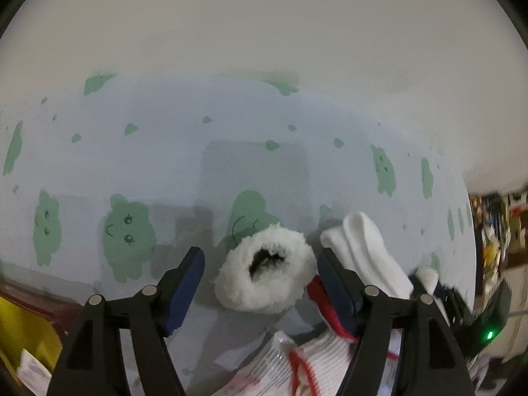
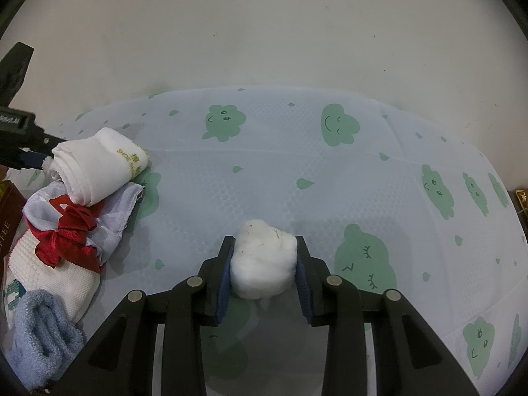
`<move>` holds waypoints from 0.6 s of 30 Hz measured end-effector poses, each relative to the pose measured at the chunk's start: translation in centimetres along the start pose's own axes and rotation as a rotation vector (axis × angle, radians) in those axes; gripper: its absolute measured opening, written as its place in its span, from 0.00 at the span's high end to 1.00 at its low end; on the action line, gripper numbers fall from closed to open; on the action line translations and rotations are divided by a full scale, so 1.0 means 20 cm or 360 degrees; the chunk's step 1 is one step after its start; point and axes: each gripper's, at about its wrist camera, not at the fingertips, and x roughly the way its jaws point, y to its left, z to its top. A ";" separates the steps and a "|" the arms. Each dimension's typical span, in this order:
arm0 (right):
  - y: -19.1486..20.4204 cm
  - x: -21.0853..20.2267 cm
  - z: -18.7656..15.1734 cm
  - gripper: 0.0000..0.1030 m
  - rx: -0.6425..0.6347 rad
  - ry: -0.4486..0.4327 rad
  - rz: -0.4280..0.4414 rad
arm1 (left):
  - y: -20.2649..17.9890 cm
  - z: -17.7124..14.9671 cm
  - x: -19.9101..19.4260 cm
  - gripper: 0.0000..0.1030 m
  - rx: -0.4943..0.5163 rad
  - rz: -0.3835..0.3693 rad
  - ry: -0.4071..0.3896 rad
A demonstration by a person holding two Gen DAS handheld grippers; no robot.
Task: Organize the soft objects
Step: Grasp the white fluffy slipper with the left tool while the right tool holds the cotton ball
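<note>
A fluffy white ring [image 1: 250, 293] with a dark hole lies on the pale blue mat [image 1: 165, 165]. It sits between the fingers of my left gripper [image 1: 260, 252], which is open, its pads clear of the fluff. A rolled white cloth [image 1: 366, 250] lies just outside the right finger. In the right wrist view my right gripper [image 2: 264, 241] is shut on a white cotton-like ball [image 2: 262, 264] resting on the mat [image 2: 297, 151]. The left gripper [image 2: 39, 151] shows at the far left, behind the rolled cloth [image 2: 99, 168].
A pile at the mat's left edge holds a grey cloth with a red ribbon [image 2: 69, 234], a white knitted cloth [image 2: 59, 280] and a light blue towel [image 2: 43, 333]. A brown box [image 2: 10, 211] stands beside it. A yellow object [image 1: 23, 336] lies at lower left.
</note>
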 end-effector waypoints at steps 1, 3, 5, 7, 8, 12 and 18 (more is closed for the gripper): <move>0.00 0.00 0.00 0.68 0.0000 0.0000 0.0000 | 0.00 0.00 0.01 0.29 -0.0021 0.0000 -0.0002; 0.00 0.00 0.00 0.68 0.0001 0.0000 0.0001 | 0.00 0.00 0.03 0.29 -0.0033 0.0014 0.0009; 0.00 0.00 0.00 0.68 0.0001 0.0000 0.0002 | -0.01 -0.01 0.04 0.29 -0.0045 0.0031 0.0021; 0.00 0.00 0.00 0.68 0.0002 0.0000 0.0002 | -0.01 -0.02 0.04 0.36 -0.0067 0.0062 -0.0002; 0.00 0.00 0.00 0.68 0.0001 0.0000 0.0001 | 0.00 -0.02 0.04 0.52 -0.0084 0.0064 -0.0007; 0.00 0.00 0.00 0.68 0.0001 0.0000 0.0001 | 0.02 -0.03 0.03 0.60 -0.0146 0.0049 0.0007; 0.00 0.00 0.00 0.68 0.0002 0.0000 0.0000 | 0.01 -0.08 -0.07 0.62 -0.0120 0.0120 -0.0043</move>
